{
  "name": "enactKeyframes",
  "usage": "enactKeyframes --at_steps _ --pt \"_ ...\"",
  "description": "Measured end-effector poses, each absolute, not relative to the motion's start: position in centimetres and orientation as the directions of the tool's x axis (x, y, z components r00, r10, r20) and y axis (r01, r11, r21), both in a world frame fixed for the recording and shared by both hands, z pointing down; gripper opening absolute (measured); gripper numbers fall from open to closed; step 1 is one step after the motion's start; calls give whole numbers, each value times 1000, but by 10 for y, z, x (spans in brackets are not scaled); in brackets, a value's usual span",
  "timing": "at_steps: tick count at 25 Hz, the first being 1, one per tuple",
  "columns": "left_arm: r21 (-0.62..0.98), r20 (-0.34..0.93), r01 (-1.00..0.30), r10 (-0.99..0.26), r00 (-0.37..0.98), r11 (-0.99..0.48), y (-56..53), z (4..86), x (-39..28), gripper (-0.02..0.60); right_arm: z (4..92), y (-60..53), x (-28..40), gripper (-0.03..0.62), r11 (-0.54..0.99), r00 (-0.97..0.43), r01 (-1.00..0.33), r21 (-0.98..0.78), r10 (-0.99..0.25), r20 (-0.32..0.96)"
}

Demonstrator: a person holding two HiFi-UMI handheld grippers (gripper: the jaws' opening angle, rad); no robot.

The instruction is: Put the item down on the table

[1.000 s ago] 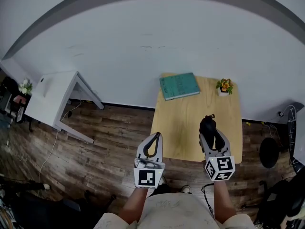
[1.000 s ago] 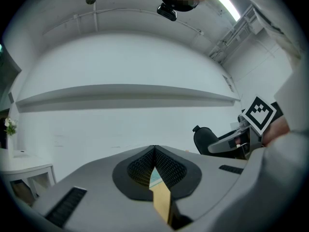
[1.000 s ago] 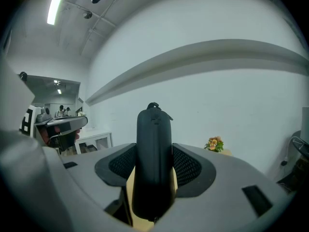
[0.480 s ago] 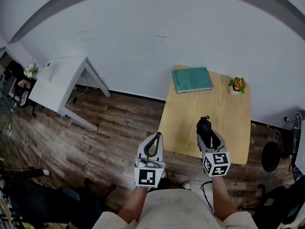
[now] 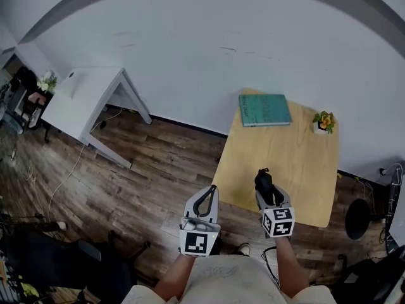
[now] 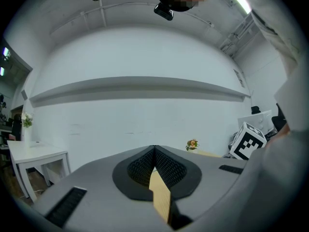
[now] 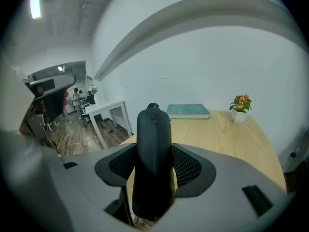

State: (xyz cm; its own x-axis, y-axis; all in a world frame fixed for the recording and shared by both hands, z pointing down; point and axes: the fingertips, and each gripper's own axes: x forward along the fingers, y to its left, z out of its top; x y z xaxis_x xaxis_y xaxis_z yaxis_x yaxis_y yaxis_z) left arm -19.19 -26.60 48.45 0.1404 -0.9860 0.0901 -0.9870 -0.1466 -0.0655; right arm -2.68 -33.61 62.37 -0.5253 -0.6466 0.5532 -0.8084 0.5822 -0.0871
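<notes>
Clamping black item (image 7: 153, 144), right hand-held gripper (image 5: 266, 192) over table (image 5: 297, 163); left hand-held gripper (image 5: 205, 198) closed.

Your left gripper (image 5: 209, 190) and right gripper (image 5: 269, 194) share one build: smooth pale-grey fingers (image 6: 91, 187) that broaden toward the body. Each is lined with a black ribbed pad (image 6: 137, 170) and cut with a short dark slot (image 6: 67, 206). Behind each sits a white cube (image 5: 196, 242) printed with black square markers. You wear a light cream garment (image 5: 228, 280) that leaves your forearms bare.
</notes>
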Motion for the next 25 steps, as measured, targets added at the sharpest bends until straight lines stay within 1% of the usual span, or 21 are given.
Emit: enactKeyframes --at_steps 12,19,25 --pt "-43 119 -989 -984 136 -142 -263 497 -193 8 686 -331 -36 247 600 -510 -788 -141 -505 696" --pt "-43 120 -987 -981 151 -157 -264 499 -188 8 703 -332 -43 247 607 -505 -779 -156 -460 730" --pt "-36 129 -984 -977 169 -175 -263 504 -182 8 705 -334 -43 249 599 -528 -776 -195 -449 720"
